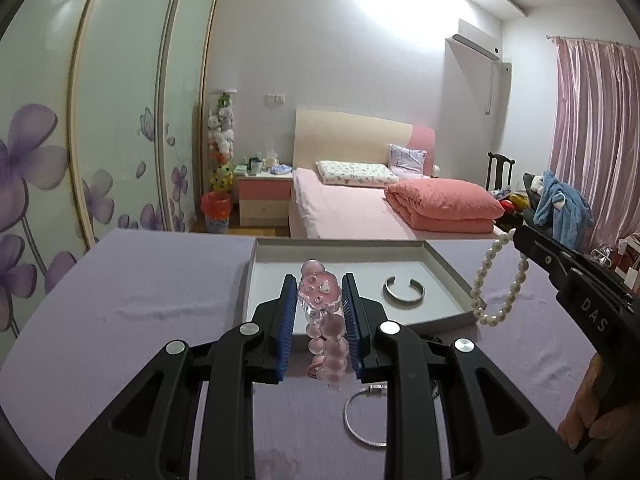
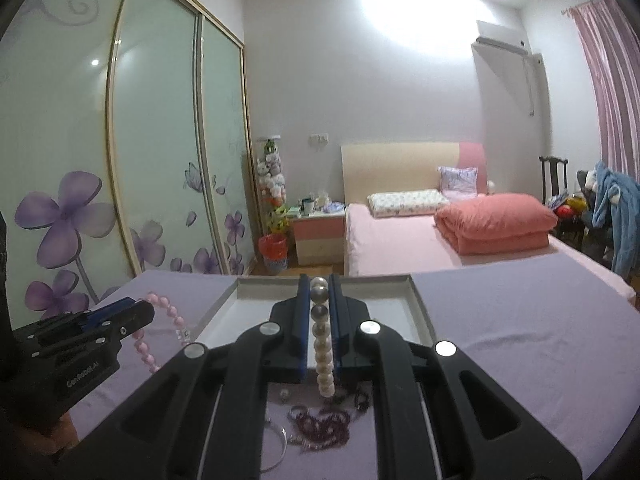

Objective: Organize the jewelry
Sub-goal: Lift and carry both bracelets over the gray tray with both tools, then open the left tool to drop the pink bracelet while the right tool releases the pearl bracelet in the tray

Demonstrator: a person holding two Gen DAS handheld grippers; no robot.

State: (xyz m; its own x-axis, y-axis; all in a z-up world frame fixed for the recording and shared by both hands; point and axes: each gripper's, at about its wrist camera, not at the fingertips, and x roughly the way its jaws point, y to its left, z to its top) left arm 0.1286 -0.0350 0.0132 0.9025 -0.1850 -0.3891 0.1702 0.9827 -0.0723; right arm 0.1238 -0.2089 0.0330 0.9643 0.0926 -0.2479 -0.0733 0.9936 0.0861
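Observation:
My left gripper [image 1: 319,300] is shut on a pink bead bracelet [image 1: 320,294] with a flower charm, held at the near edge of the grey tray [image 1: 452,276]. A silver cuff bangle [image 1: 403,292] lies inside the tray. My right gripper [image 2: 320,304] is shut on a white pearl bracelet [image 2: 322,344], held above the tray [image 2: 418,304]; in the left wrist view the pearls [image 1: 498,280] hang over the tray's right rim. A thin silver bangle [image 1: 354,420] and dark red beads [image 2: 324,426] lie on the purple cloth.
The purple cloth [image 1: 120,320] covers the table. Behind it stand a pink bed [image 1: 360,204], a nightstand [image 1: 264,196], a red bin [image 1: 216,210] and a floral wardrobe [image 1: 80,140]. A chair with blue clothing [image 1: 560,208] is at the right.

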